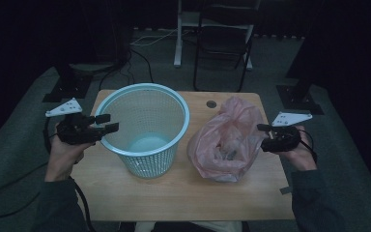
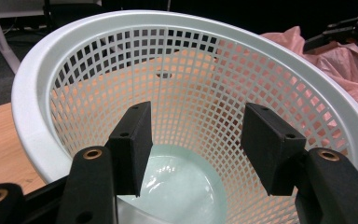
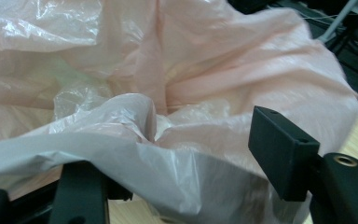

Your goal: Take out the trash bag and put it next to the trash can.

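A pale blue mesh basket (image 1: 145, 128) stands upright on the wooden table (image 1: 183, 193), left of centre. Beside it on the right sits a crumpled pink plastic bag (image 1: 227, 140) with something dark inside. My left gripper (image 1: 105, 124) is open at the basket's left rim. In the left gripper view its pads (image 2: 133, 135) hover apart over the rim, facing into the basket (image 2: 191, 70). My right gripper (image 1: 263, 135) is open against the bag's right side. In the right gripper view the bag's film (image 3: 168, 93) drapes over the left jaw and lies between the jaws of the gripper (image 3: 186, 144).
A dark folding chair (image 1: 224, 43) and a white post (image 1: 178, 34) stand behind the table. Cables run across the floor at the back left. A round cable hole (image 1: 211, 104) sits near the table's far edge. Black stand bases (image 1: 297, 94) flank the table.
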The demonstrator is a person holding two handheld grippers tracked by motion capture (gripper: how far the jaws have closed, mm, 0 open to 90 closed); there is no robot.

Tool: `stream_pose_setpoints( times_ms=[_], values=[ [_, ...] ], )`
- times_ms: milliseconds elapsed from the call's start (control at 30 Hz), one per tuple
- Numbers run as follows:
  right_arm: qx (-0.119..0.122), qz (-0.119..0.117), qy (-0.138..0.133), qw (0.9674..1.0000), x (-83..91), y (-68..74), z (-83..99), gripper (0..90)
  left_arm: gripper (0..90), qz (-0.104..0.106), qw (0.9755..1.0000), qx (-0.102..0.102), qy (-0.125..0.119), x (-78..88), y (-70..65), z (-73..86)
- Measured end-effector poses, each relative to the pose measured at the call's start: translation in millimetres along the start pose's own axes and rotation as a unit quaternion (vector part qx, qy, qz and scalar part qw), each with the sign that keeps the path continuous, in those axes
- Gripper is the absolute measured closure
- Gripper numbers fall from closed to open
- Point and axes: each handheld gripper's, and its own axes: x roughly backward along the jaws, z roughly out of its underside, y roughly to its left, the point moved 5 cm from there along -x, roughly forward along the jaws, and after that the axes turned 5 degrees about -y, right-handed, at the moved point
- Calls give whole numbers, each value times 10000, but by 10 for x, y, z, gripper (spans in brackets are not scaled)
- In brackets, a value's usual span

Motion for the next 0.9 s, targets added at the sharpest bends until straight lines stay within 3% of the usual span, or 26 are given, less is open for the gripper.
stream_pose_setpoints(
  times_ms=[233,367,533,600,767,900],
  values=[
    [58,85,-253,9996,162,-4,-74,344,435,15,10000,7,-3,-1,0,1],
    [76,-19,-499,9987,234,32,-135,337,435,19,10000,4,-5,1,-1,0],
    [1,-326,-796,9963,278,85,-202,329,435,57,10000,9,-38,11,-3,-4],
    [10,-371,-671,9971,240,100,-185,329,435,57,10000,26,-41,11,-1,-2],
    [105,-250,168,9995,38,136,-46,328,435,60,10000,27,-36,6,0,0],
    [166,-218,355,9990,-20,151,-11,318,435,59,10000,26,-22,4,4,3]
  ],
)
